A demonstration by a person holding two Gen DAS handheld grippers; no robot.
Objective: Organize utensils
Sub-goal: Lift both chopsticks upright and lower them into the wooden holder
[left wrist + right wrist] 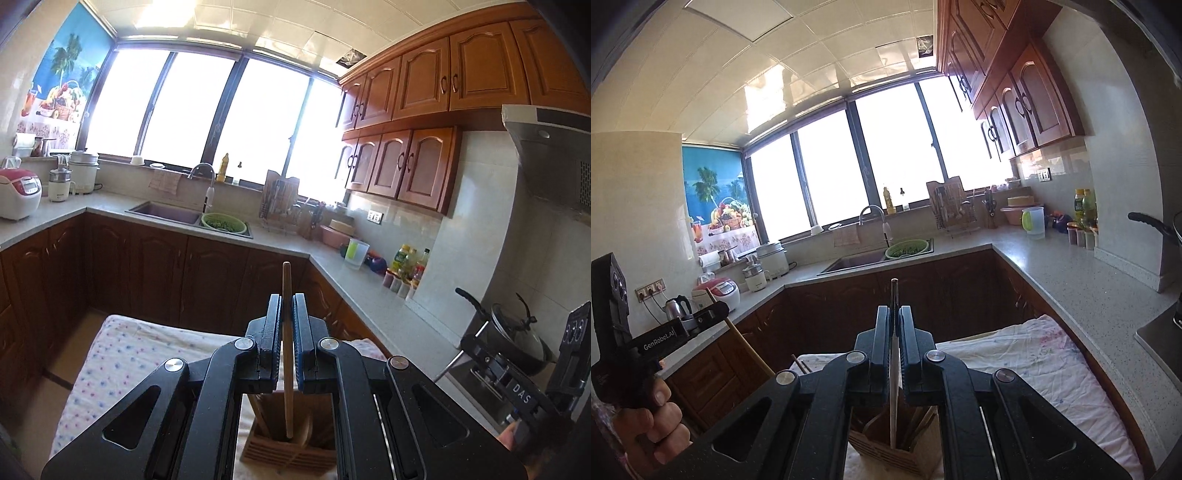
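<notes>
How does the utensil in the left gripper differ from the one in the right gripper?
The left gripper is shut on a wooden chopstick, brown and rod-like. The right gripper is shut on a metal utensil, silvery and flatter, its type unclear. Both stand nearly upright, lower ends over a wooden utensil holder.

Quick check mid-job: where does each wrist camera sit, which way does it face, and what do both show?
Left wrist: on the left gripper, facing the window; shut on a wooden chopstick; the right gripper is at the frame's right.
Right wrist: on the right gripper, facing the window; shut on a metal utensil; a hand holds the left gripper at the frame's left.
Shared: wooden holder, sink, window.
</notes>
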